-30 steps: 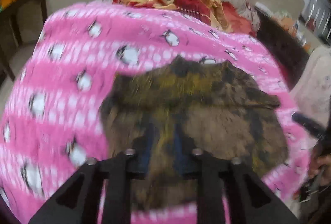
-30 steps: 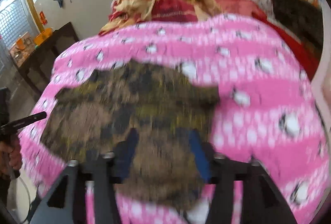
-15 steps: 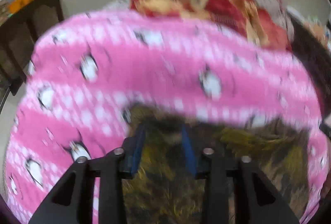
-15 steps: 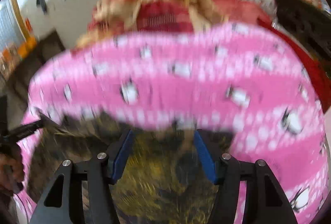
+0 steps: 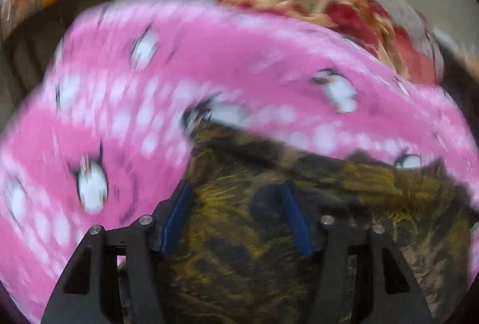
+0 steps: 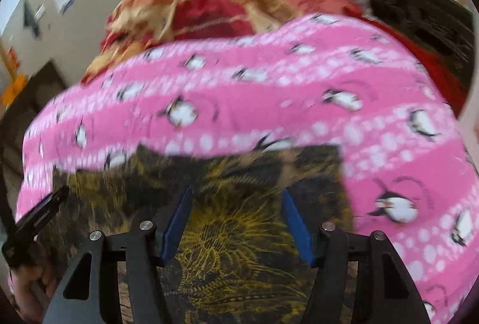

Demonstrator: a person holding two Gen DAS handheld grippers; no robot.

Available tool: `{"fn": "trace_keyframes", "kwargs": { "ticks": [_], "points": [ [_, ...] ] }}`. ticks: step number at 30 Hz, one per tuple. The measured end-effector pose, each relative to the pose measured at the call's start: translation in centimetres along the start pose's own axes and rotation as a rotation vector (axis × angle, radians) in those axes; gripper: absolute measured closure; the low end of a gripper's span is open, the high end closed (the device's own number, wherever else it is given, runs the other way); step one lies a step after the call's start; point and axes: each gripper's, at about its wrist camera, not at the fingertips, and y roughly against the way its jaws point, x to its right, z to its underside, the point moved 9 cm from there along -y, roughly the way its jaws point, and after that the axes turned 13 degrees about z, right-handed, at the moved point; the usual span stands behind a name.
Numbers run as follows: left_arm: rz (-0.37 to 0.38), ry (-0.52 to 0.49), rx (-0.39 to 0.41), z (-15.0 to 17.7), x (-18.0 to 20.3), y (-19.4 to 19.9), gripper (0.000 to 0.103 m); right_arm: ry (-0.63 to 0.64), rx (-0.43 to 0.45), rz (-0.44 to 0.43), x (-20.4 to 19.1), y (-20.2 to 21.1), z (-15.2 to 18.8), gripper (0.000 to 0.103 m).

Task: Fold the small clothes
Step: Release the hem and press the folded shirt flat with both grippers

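A small dark brown garment with a yellow print lies on a pink penguin blanket. My left gripper hovers over the garment's far left part. Its jaws are opening, and the blue pads stand apart with cloth below them, not pinched. In the right wrist view the same garment fills the lower middle. My right gripper is open above it, near its far edge. The left gripper and the hand holding it show at the left edge there. The picture is blurred.
A crumpled red and gold cover is heaped beyond the blanket, against a beige wall. Dark furniture stands on the left and on the far right.
Both grippers have come forward and down over the garment, whose far edge now lies just past the fingertips. The left jaws have widened. The right jaws stay as wide as before.
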Motion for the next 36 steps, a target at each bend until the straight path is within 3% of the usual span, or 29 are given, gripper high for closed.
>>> {"fn": "trace_keyframes", "kwargs": {
  "ticks": [1, 3, 5, 7, 9, 13, 15, 16, 18, 21, 24, 27, 31, 33, 35, 36],
  "points": [
    [-0.009, 0.049, 0.025, -0.1, -1.1, 0.7, 0.039, 0.008, -0.041, 0.002, -0.2, -1.7, 0.1, 0.034],
    [0.001, 0.129, 0.034, 0.2, -2.6, 1.0, 0.040, 0.014, -0.074, 0.013, 0.4, -4.5, 0.2, 0.011],
    [-0.010, 0.115, 0.036, 0.2, -2.4, 1.1, 0.039, -0.021, -0.086, -0.015, 1.0, -5.3, 0.0, 0.002],
    [-0.030, 0.086, 0.023, 0.4, -1.9, 0.9, 0.031, -0.009, -0.083, 0.000, 1.1, -4.5, -0.3, 0.003],
    [-0.024, 0.075, 0.014, 0.4, -1.5, 0.6, 0.026, -0.007, -0.050, 0.054, 0.7, -2.6, -0.7, 0.017],
    [-0.024, 0.069, 0.007, 0.2, -1.0, -0.1, 0.022, 0.085, 0.046, -0.032, -5.6, 1.4, -1.3, 0.016],
    [-0.032, 0.063, 0.002, 0.2, -1.2, -0.1, 0.022, 0.161, -0.001, -0.033, -9.1, -0.4, -0.2, 0.015],
    [-0.034, 0.060, 0.000, 0.2, -1.2, -0.2, 0.021, 0.183, -0.042, 0.023, -9.5, -2.4, 0.5, 0.014],
    [-0.034, 0.059, -0.005, 0.0, -1.2, -0.4, 0.020, 0.193, 0.000, 0.052, -9.7, -2.9, 0.2, 0.004],
    [-0.028, 0.059, -0.005, -0.1, -1.1, -0.5, 0.018, 0.186, 0.004, 0.029, -9.0, -0.2, 0.0, 0.013],
    [-0.019, 0.059, -0.007, -0.3, -0.9, -0.8, 0.017, 0.181, 0.065, -0.006, -6.2, 4.3, 0.4, 0.013],
    [-0.008, 0.064, -0.004, -0.2, -1.0, -0.7, 0.016, 0.159, 0.041, -0.048, -2.8, 7.5, 3.0, 0.013],
    [0.003, 0.060, -0.017, -0.2, -0.8, -0.7, 0.012, 0.243, 0.032, -0.088, 0.2, 10.8, 9.4, 0.013],
    [0.001, 0.053, -0.032, -0.5, -0.4, -0.3, 0.012, 0.274, 0.013, -0.097, 1.2, 10.5, 12.1, 0.013],
    [0.029, 0.047, -0.039, -1.2, 0.4, 1.1, 0.012, 0.284, -0.068, -0.087, 2.7, 8.5, 15.3, 0.013],
    [0.047, 0.048, -0.027, -1.6, 1.0, 2.4, 0.012, 0.291, -0.058, -0.076, 3.4, 8.3, 15.7, 0.013]
  ]
}}
